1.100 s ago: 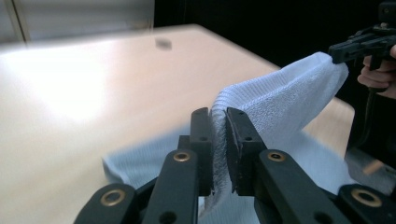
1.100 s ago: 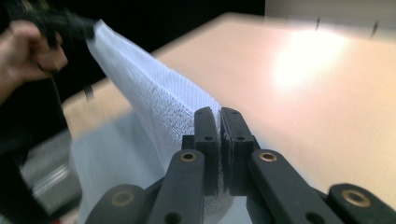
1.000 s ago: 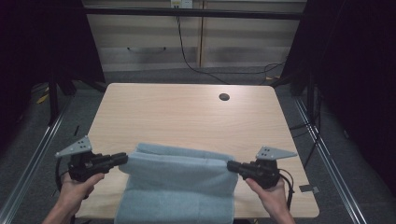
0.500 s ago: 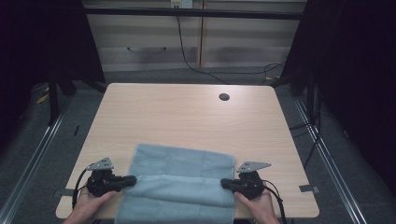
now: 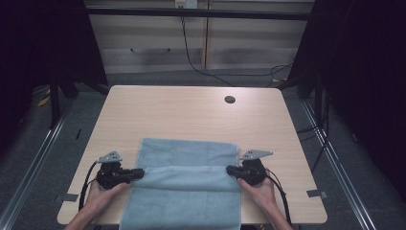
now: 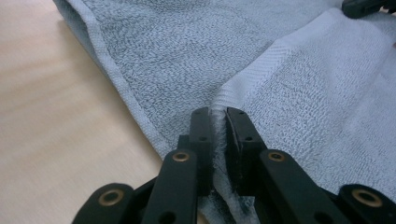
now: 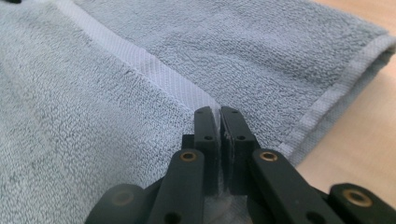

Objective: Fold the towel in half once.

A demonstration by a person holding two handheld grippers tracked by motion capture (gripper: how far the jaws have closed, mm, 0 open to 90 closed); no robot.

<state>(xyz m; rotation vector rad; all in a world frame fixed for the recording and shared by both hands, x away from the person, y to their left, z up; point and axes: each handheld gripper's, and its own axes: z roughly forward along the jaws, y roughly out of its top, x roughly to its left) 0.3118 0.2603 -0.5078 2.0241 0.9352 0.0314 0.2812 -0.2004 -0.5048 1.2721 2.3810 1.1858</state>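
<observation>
Terry-looped pale blue towel [image 5: 184, 191] lies folded on your light wood desk [image 5: 191, 115]; both jaws pinch its woven hem corners, near end cut off.

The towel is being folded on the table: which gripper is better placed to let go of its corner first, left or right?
Neither, probably. The left gripper and right gripper each pinch one corner of the folded towel edge, level with each other, the fold lying flat on the table. Both could release together.

I see lots of bare table [image 5: 191, 115] past the towel [image 5: 186, 182], and just a small dark hole [image 5: 230, 99] far back.
</observation>
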